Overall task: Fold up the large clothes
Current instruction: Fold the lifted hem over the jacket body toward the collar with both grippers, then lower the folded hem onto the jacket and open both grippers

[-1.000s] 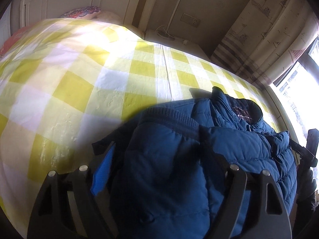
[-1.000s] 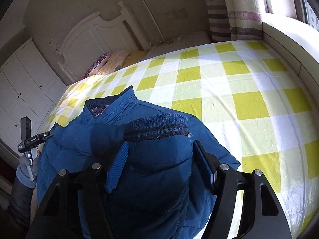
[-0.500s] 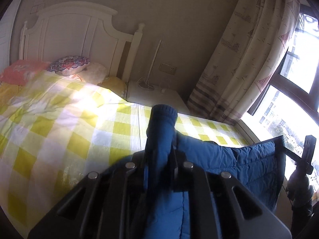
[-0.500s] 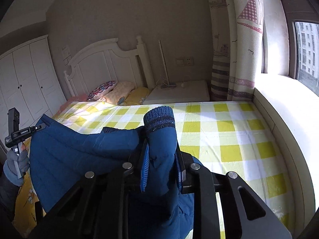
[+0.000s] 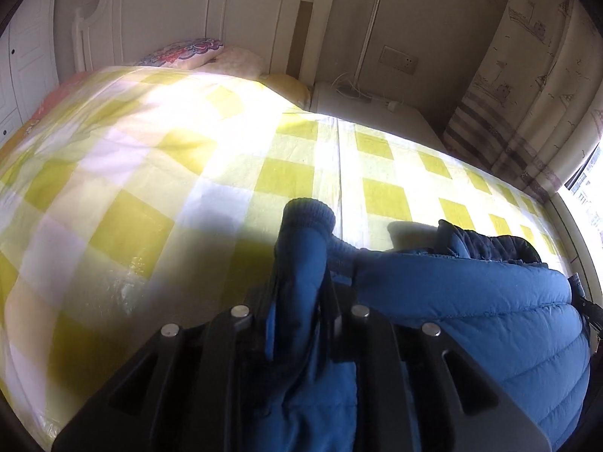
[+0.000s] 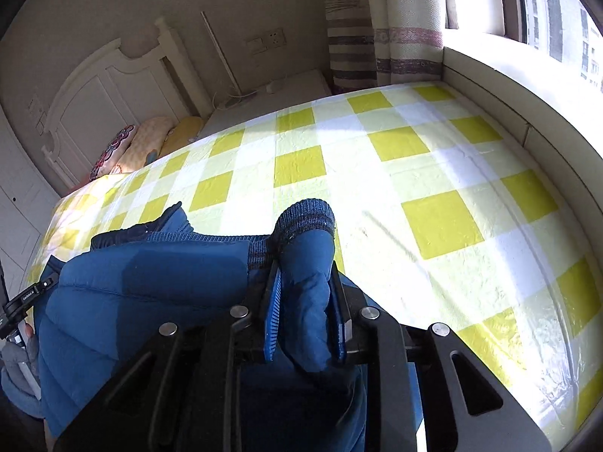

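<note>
- Jacket (image 5: 471, 301) lies near the bed's (image 5: 150, 188) foot, each cuff lifted.
- Left hand-held gripper (image 5: 297, 301) clenches one cuff (image 5: 307, 218).
- Right hand-held gripper (image 6: 305, 301) clenches the other cuff (image 6: 305, 218).
- Checked sheet (image 6: 414, 150) ahead lies bare to the headboard (image 5: 188, 11).

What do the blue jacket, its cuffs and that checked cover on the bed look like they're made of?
Blue jacket: seemingly a smooth synthetic shell over padding, judging by its stitched, puffy quilted bands and faint sheen. Cuff: ribbed knit, darker and matte with fine ridges. Checked cover: looks like thin plastic or coated sheeting rather than cloth, since it crinkles and glints in the sun; I can't be sure.
</note>
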`<state>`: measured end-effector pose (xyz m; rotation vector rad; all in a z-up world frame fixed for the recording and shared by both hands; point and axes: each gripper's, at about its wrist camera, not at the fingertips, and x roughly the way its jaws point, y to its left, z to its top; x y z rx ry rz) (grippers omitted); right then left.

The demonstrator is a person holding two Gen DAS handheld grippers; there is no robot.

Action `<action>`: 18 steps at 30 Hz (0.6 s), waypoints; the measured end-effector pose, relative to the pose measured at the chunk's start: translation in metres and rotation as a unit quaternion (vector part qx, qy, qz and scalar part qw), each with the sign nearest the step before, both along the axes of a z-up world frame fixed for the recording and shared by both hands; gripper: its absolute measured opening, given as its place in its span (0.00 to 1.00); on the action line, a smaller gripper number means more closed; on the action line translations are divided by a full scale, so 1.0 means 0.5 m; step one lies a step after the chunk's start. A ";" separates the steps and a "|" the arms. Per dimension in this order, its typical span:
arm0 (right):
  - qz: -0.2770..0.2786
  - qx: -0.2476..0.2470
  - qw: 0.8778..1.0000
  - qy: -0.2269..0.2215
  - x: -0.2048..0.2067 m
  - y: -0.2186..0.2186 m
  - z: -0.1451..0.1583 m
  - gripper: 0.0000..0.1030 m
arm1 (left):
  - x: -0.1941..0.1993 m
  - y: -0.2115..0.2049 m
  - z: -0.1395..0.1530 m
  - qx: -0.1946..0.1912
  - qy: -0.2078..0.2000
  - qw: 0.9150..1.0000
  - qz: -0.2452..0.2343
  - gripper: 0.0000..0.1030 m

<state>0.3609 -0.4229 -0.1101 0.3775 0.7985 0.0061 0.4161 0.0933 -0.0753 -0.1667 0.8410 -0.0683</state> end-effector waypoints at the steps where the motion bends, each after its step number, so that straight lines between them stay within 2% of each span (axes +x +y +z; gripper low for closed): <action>1: 0.001 0.004 1.000 -0.002 0.001 -0.001 0.003 0.23 | 0.001 0.000 0.004 0.002 -0.002 1.000 0.000 0.19; 8: -0.007 0.026 1.000 0.011 0.016 -0.014 -0.029 0.24 | 0.018 -0.009 -0.028 0.039 0.028 0.999 0.021 0.32; 11: -0.012 0.018 1.000 0.013 0.012 -0.010 -0.024 0.25 | 0.023 -0.003 -0.029 0.054 0.036 0.997 0.049 0.52; 13: -0.029 0.013 0.999 0.021 -0.002 -0.012 -0.006 0.47 | 0.010 0.010 -0.010 0.046 0.019 0.996 0.068 0.63; 14: -0.042 0.005 0.999 0.013 -0.015 -0.011 0.014 0.60 | -0.004 0.018 0.008 0.040 -0.002 0.996 0.080 0.65; 16: -0.033 -0.009 0.998 -0.044 -0.042 0.011 0.076 0.60 | -0.037 0.022 0.059 0.035 -0.058 0.993 0.100 0.80; 18: -0.003 -0.050 0.995 -0.083 -0.052 0.069 0.142 0.60 | -0.049 -0.009 0.102 0.028 -0.070 0.994 0.082 0.81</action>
